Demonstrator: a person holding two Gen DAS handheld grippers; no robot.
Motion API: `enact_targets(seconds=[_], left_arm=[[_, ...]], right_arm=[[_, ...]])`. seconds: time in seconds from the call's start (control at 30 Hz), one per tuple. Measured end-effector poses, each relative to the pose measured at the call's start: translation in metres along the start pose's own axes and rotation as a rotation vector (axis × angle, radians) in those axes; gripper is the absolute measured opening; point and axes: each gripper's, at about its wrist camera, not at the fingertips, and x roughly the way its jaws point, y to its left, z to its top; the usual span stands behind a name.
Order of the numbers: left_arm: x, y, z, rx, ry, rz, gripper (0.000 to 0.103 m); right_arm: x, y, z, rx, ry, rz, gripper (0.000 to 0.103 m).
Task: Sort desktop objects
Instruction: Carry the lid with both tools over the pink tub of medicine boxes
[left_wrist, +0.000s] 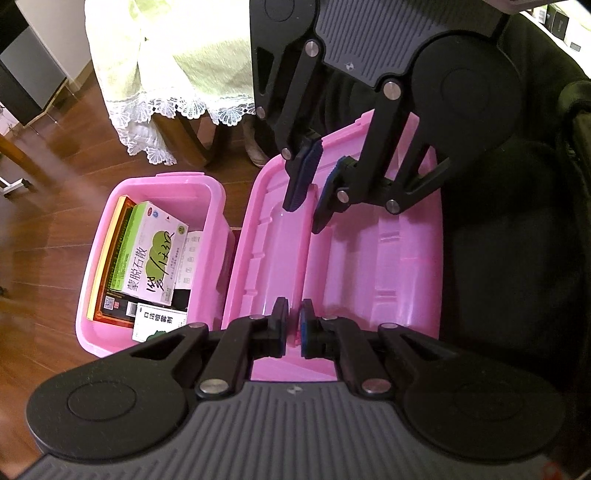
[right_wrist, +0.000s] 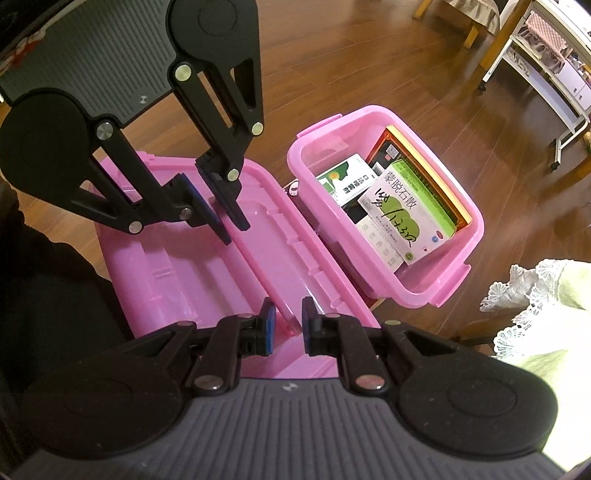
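Dark wood plank floor (right_wrist: 369, 55). Pale green tablecloth with white lace trim (left_wrist: 177, 66) draped over table. White wheeled cart (right_wrist: 554, 74) near far wall.

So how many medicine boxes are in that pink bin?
4: a green-and-white box on top, a red-and-yellow box along the bin wall, a white-and-green box at one end, a plain white box half buried. More may hide beneath.

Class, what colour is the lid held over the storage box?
Pink lid, clearest in the left wrist view.

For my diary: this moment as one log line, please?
left gripper: shut on pink lid | right gripper: shut on pink lid | pink box: open, medicine boxes inside
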Motion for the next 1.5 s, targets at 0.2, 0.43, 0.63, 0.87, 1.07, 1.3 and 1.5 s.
enact_targets(seconds=[0.2,0.43,0.63,0.87,1.07,1.3,1.5], left_arm=[[-0.002,-0.003,0.000,-0.003,0.007,0.000,0.003],[-0.002,-0.004,0.001,-0.002,0.007,0.005,0.003],[0.000,0.000,0.000,-0.005,0.005,0.010,0.003],[0.002,0.004,0.001,-0.011,0.001,0.018,0.003],[-0.001,0.008,0.002,-0.014,-0.006,0.031,0.003],[-0.002,0.013,0.004,-0.016,-0.013,0.055,0.003],[0.001,0.021,0.009,-0.015,-0.019,0.093,0.003]], right_arm=[[0.003,-0.001,0.000,0.001,-0.004,0.003,0.011],[0.002,-0.001,0.000,0.002,-0.006,-0.002,0.011],[0.002,-0.001,0.002,-0.003,-0.006,-0.008,0.011],[0.001,-0.001,0.005,-0.013,-0.007,-0.018,0.011],[-0.001,-0.003,0.007,-0.020,-0.010,-0.032,0.011],[-0.002,-0.006,0.011,-0.039,-0.020,-0.069,0.011],[-0.003,-0.011,0.015,-0.054,-0.034,-0.106,0.011]])
